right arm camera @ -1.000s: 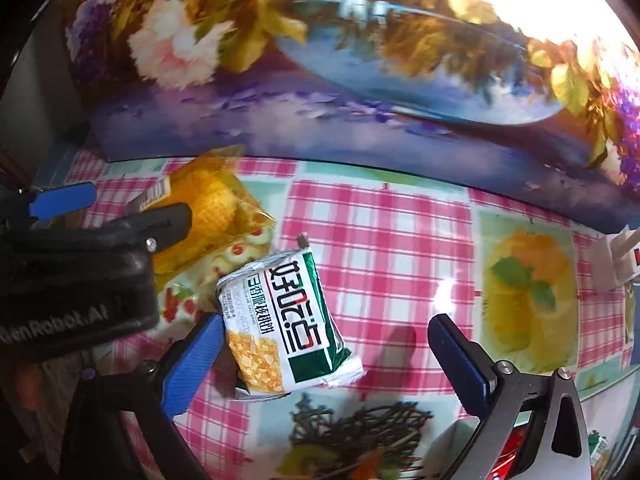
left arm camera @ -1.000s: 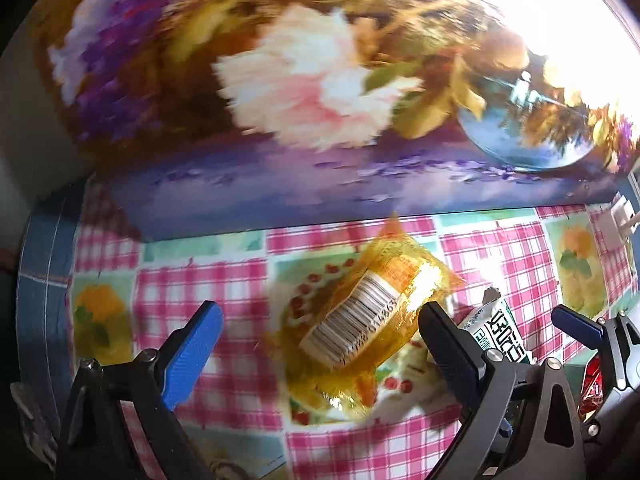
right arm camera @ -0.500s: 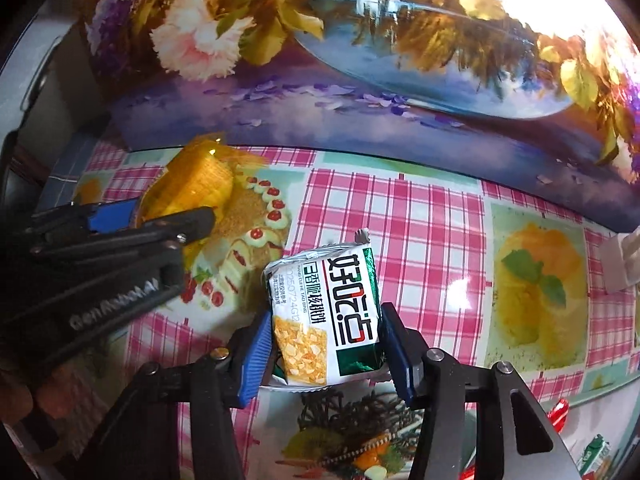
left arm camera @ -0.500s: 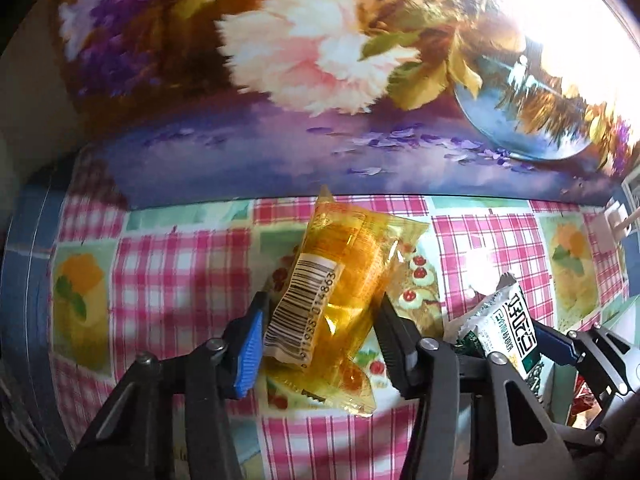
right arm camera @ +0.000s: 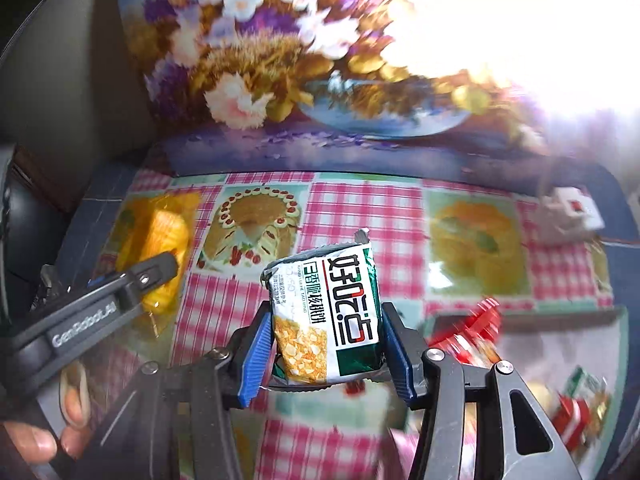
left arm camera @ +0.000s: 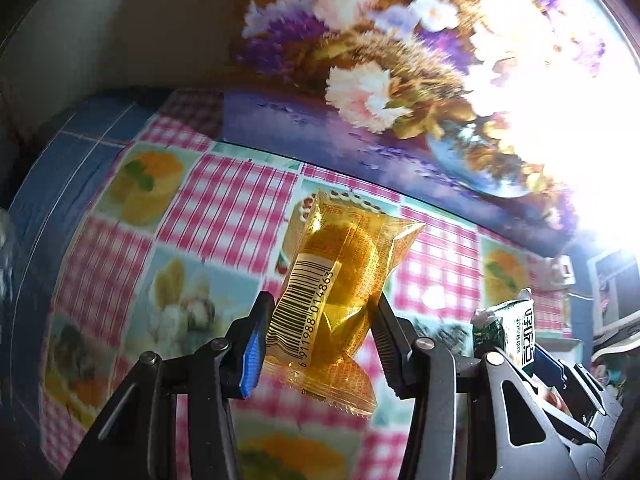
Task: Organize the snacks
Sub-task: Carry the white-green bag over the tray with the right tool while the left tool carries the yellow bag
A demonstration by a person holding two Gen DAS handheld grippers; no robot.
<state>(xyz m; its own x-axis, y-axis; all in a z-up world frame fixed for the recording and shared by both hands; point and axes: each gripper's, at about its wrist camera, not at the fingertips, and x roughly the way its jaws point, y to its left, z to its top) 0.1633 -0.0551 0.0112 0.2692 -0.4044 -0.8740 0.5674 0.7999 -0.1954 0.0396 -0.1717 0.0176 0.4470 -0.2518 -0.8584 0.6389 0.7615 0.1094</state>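
Left wrist: left tool (left arm camera: 318, 342) grips orange pkt (left arm camera: 340, 292), barcode up; right tool (right arm camera: 326, 352) grips green-white pkt (right arm camera: 330, 316).

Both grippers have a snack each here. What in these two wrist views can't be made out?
- Left wrist view: upper right is blown out by glare, hiding that part of the flower painting.
- Left wrist view: the green-and-white snack pack is half hidden behind the gripper's frame.
- Right wrist view: the red packets at lower right are motion-blurred; labels unreadable.
- Right wrist view: the yellow wrapped cake is partly covered by the left gripper's fingers.
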